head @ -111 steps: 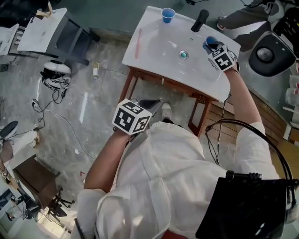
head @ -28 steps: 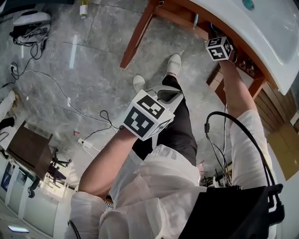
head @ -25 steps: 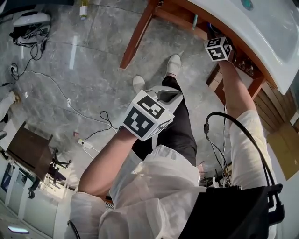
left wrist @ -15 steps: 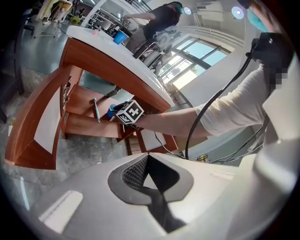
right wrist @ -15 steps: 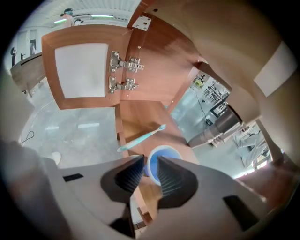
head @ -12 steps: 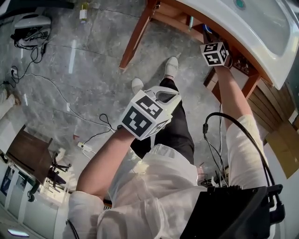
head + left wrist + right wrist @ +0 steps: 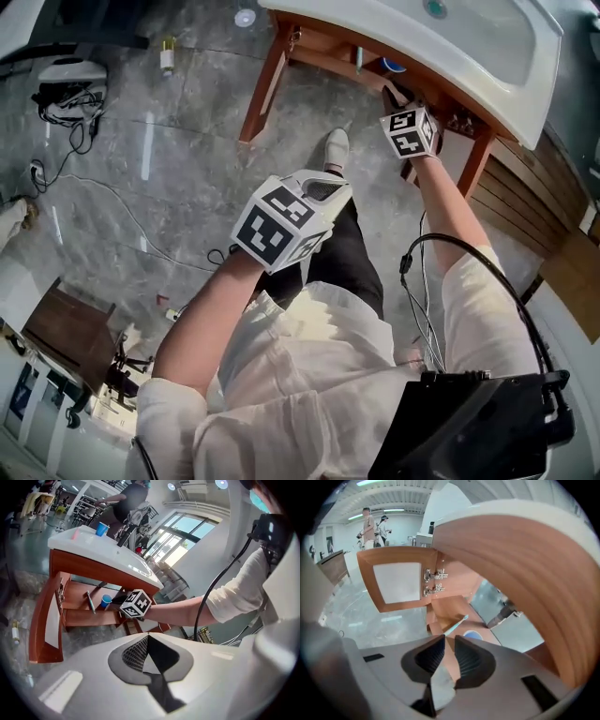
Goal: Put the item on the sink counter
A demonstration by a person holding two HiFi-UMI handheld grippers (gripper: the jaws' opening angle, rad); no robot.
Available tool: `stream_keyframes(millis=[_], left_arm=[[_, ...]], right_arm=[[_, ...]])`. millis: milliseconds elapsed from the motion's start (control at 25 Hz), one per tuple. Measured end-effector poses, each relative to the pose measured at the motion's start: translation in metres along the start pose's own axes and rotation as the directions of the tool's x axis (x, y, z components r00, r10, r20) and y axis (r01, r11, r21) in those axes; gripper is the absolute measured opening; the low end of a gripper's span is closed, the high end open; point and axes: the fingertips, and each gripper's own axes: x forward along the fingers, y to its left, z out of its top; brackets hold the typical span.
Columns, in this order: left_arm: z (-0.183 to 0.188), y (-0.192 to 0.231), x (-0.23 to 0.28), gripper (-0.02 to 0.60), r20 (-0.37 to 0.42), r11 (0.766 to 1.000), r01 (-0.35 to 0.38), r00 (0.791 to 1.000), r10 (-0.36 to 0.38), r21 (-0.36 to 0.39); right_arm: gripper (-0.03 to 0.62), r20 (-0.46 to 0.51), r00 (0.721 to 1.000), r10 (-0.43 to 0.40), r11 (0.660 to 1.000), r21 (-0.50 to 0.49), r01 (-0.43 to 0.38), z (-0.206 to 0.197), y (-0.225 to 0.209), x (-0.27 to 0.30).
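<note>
The white sink counter stands on a red-brown wooden frame. On the shelf under it a blue cup stands next to a teal toothbrush. My right gripper hovers just in front of that shelf. Its jaws have just been opening and nothing is between them. In the head view the right gripper sits below the counter's front edge. My left gripper is shut and empty, held low over the person's legs. A second blue cup stands on the counter top.
The cabinet door hangs open at the left of the shelf. A black faucet and a pink toothbrush are on the counter. Cables, a small bottle and dark furniture are on the floor at left.
A few seconds ago the right gripper was up at the counter top; now it is below, at the shelf. Over the last second both grippers rose and the right one drew back from the shelf.
</note>
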Motion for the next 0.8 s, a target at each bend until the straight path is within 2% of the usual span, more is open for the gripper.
stream_keyframes(millis=[200, 400, 600, 800], left_arm=[[0.01, -0.019, -0.021, 0.005, 0.014, 0.999, -0.005, 1.0, 0.005, 0.043], [0.012, -0.047, -0.052, 0.005, 0.01, 0.994, -0.007, 1.0, 0.006, 0.113], [0.012, -0.071, -0.079, 0.005, 0.028, 0.991, 0.007, 1.0, -0.011, 0.137], [0.007, -0.09, -0.096, 0.005, 0.018, 0.987, -0.002, 1.0, 0.0, 0.161]], right_arm=[[0.019, 0.055, 0.997, 0.054, 0.984, 0.168, -0.063, 0.019, 0.017, -0.052], [0.006, 0.14, 0.978, 0.152, 0.935, 0.301, -0.189, 0.051, 0.044, -0.128], [0.006, 0.198, 0.97, 0.139, 0.916, 0.345, -0.202, 0.076, 0.062, -0.204], [0.006, 0.231, 0.963, 0.138, 0.917, 0.337, -0.212, 0.085, 0.081, -0.264]])
